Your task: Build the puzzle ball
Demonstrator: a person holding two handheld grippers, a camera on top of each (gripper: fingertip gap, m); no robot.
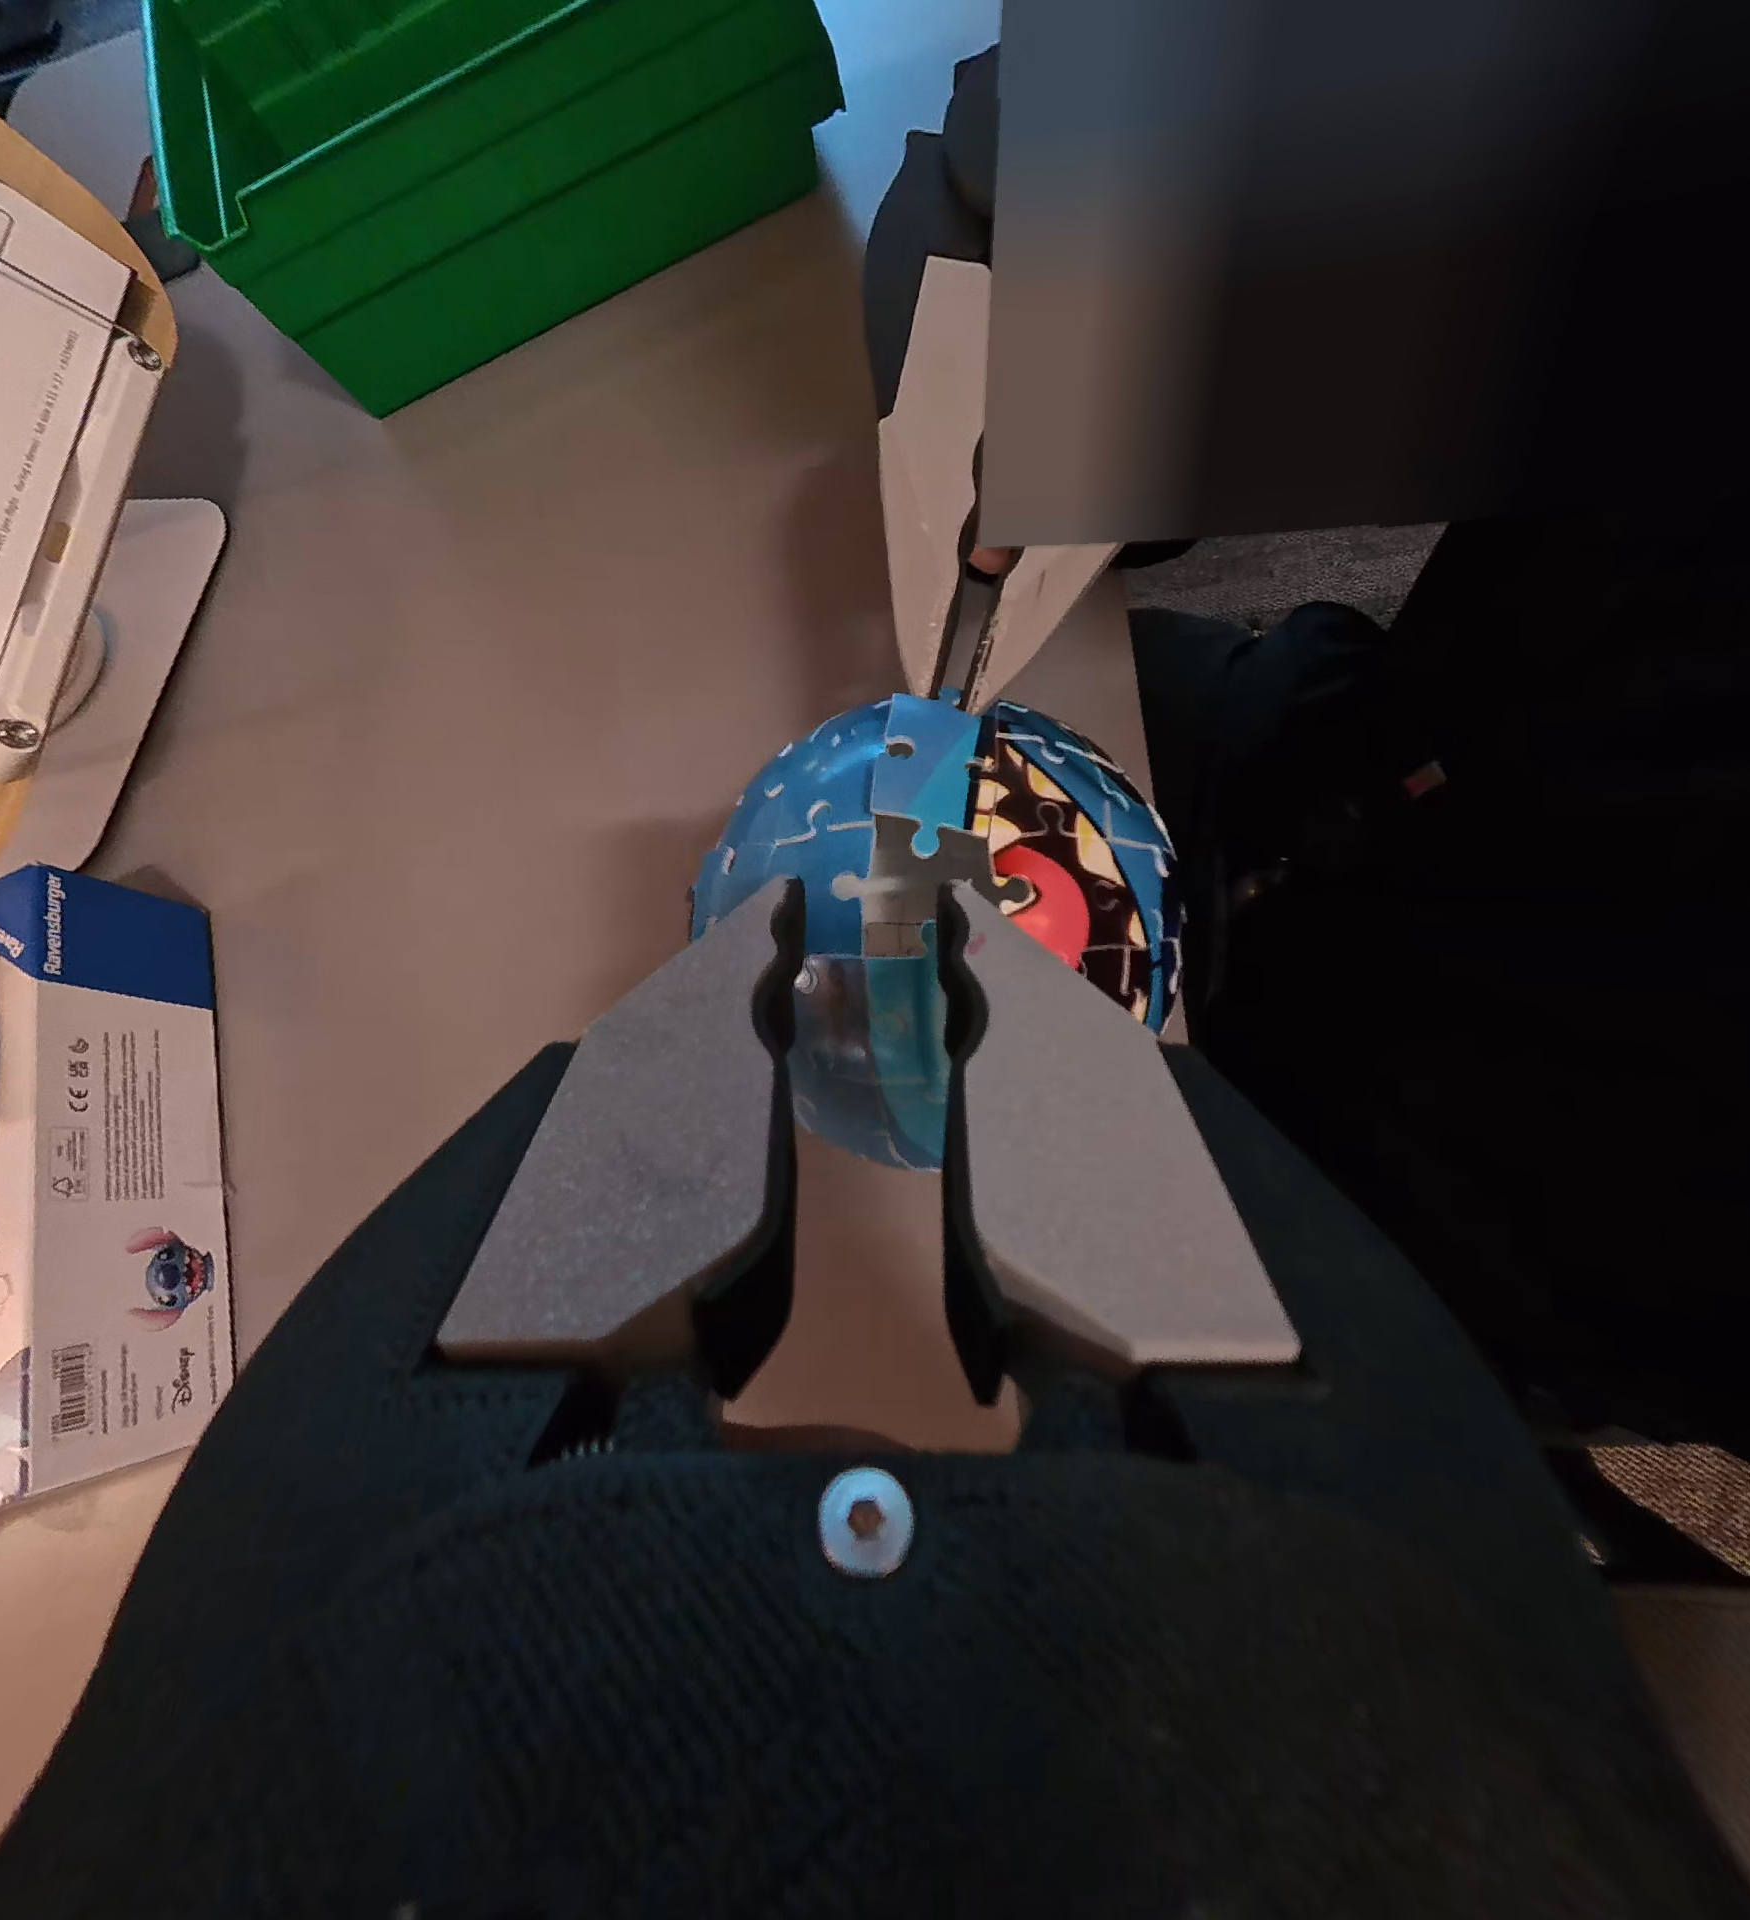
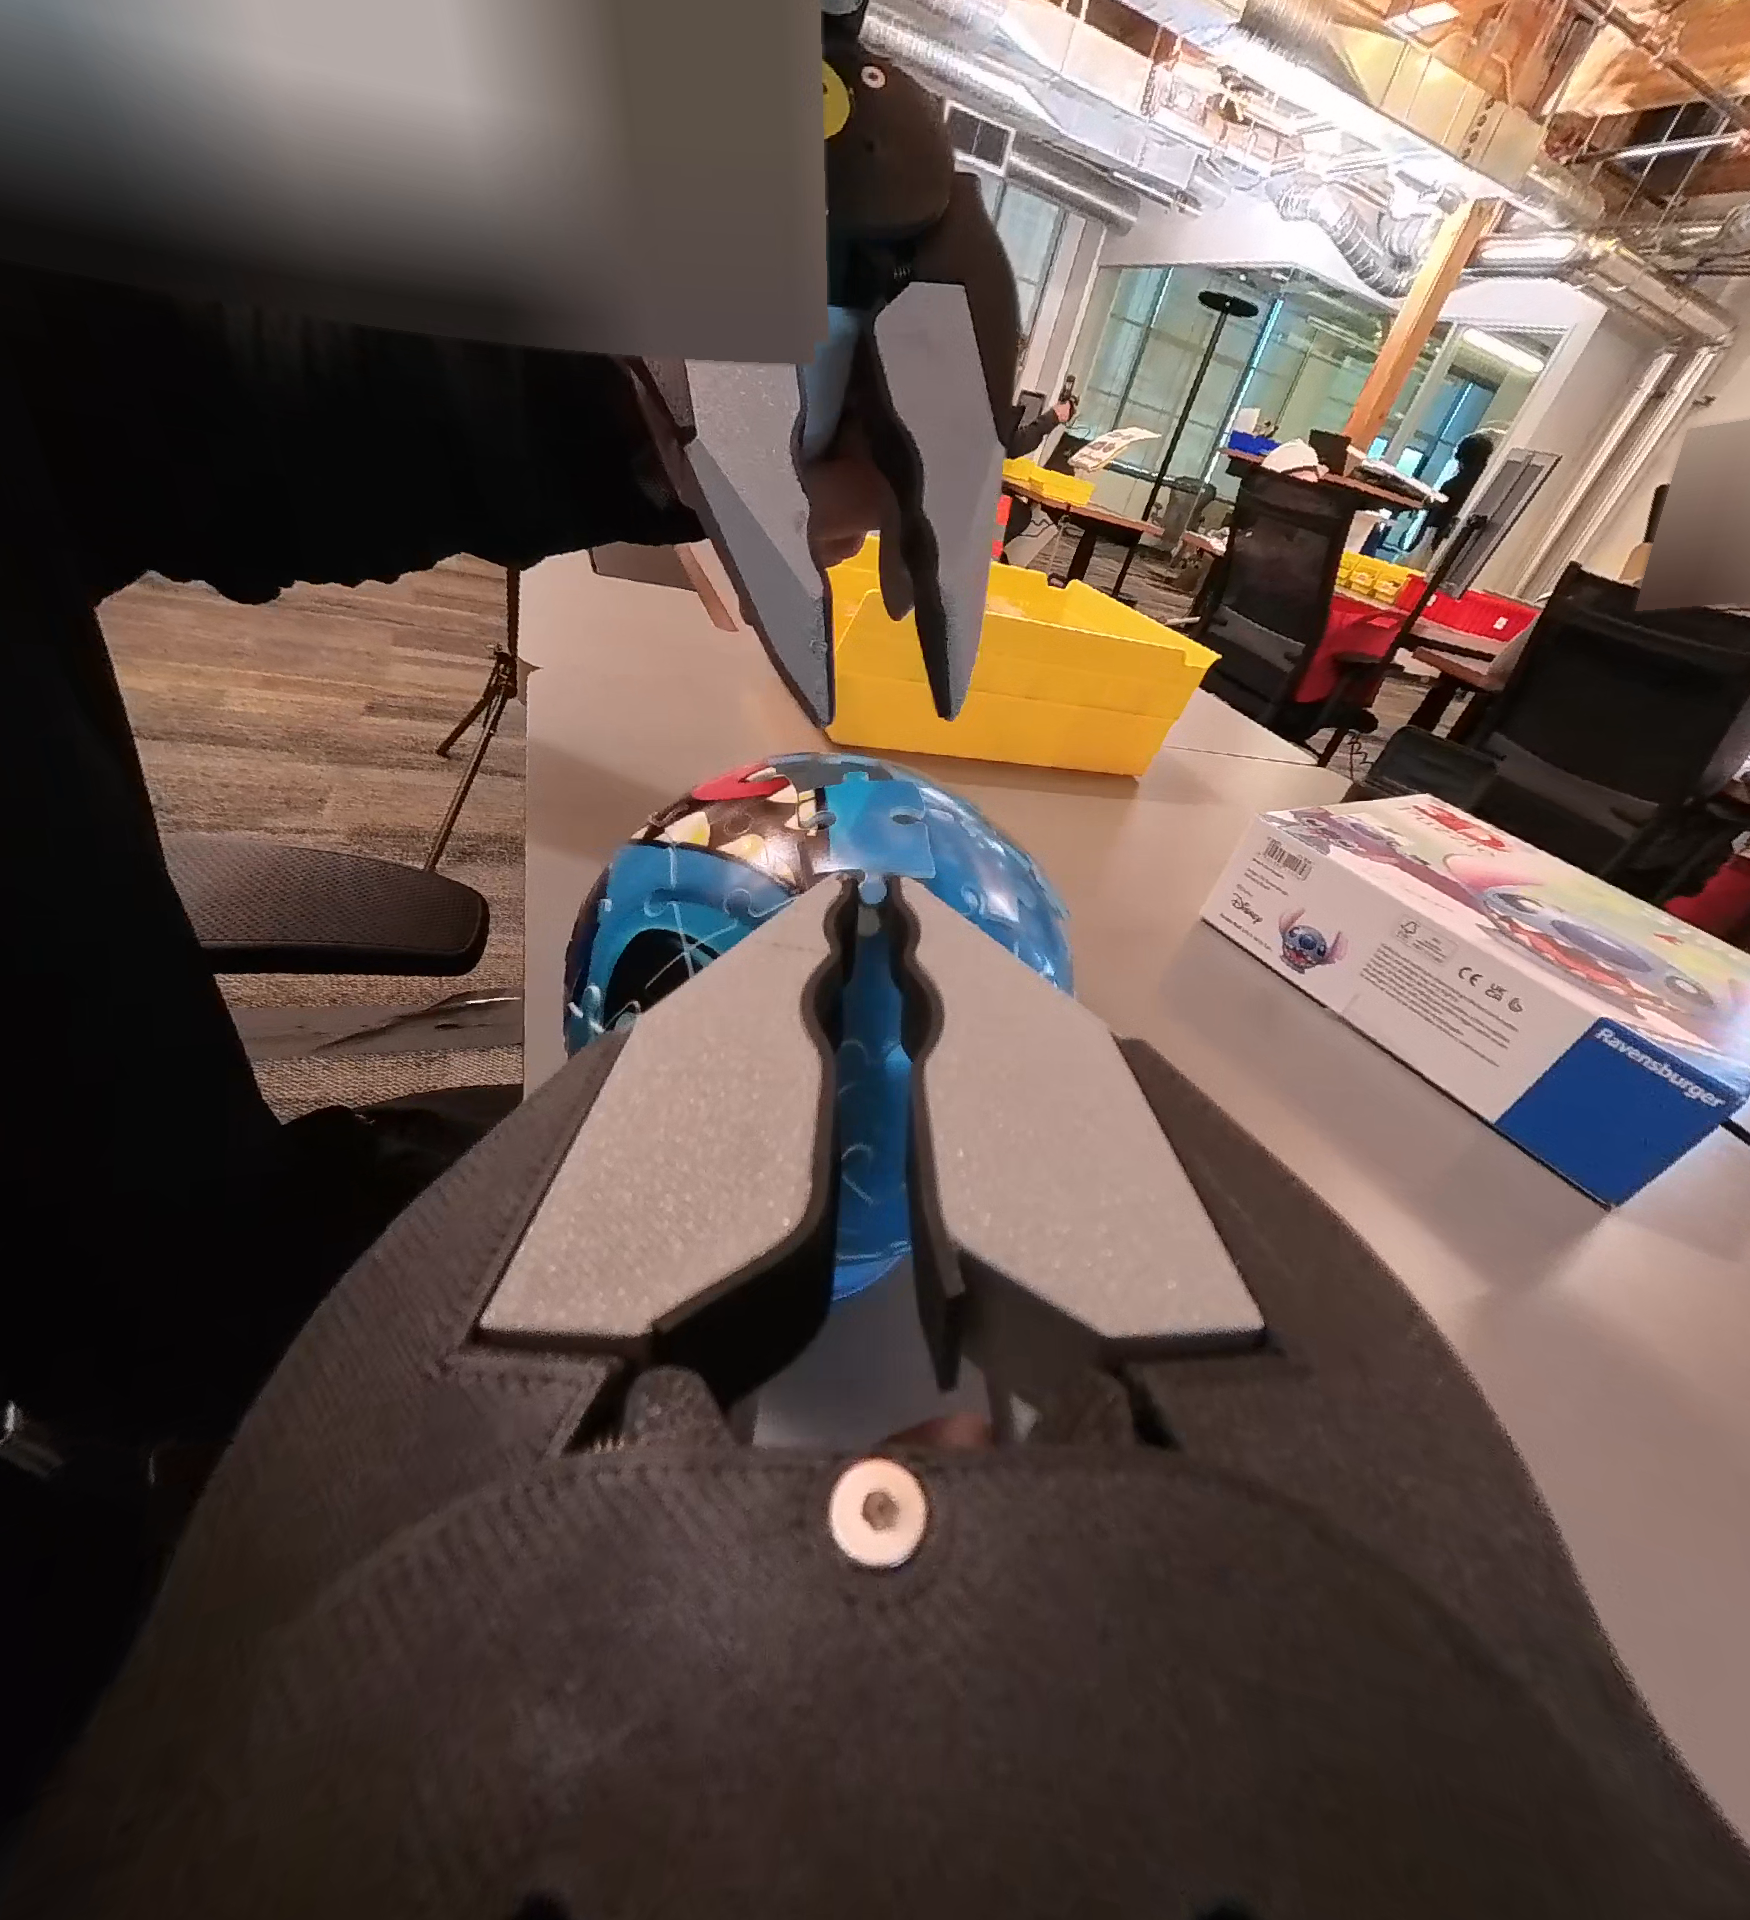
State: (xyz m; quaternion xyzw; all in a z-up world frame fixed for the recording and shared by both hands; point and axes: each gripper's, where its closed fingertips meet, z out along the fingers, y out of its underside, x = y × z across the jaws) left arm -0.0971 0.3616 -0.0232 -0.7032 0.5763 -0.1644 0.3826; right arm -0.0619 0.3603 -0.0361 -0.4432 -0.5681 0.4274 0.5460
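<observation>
Your puzzle ball (image 1: 938,925) sits on the counter (image 1: 497,748) near its edge, mostly assembled, with an unfilled gap on its upper face showing grey inside. A sphere has no long axis; the red-and-dark patterned side turns toward the counter edge, the plain blue side inward.

Left tongs (image 1: 869,896): parted, hovering above the ball, gripping nothing. Right tongs (image 2: 873,891): nearly closed on a light blue puzzle piece (image 2: 886,831) held against the ball's top beside the gap.

Containers: green bin (image 1: 497,187) at the far side, contents not visible. Yellow tray (image 2: 1016,686) beyond the ball, contents unclear. The puzzle box (image 2: 1494,987), white with a blue end panel, lies flat and closed; it carries printed text, a barcode and cartoon artwork. A printed white sheet (image 1: 9,436) lies on a tan board.
</observation>
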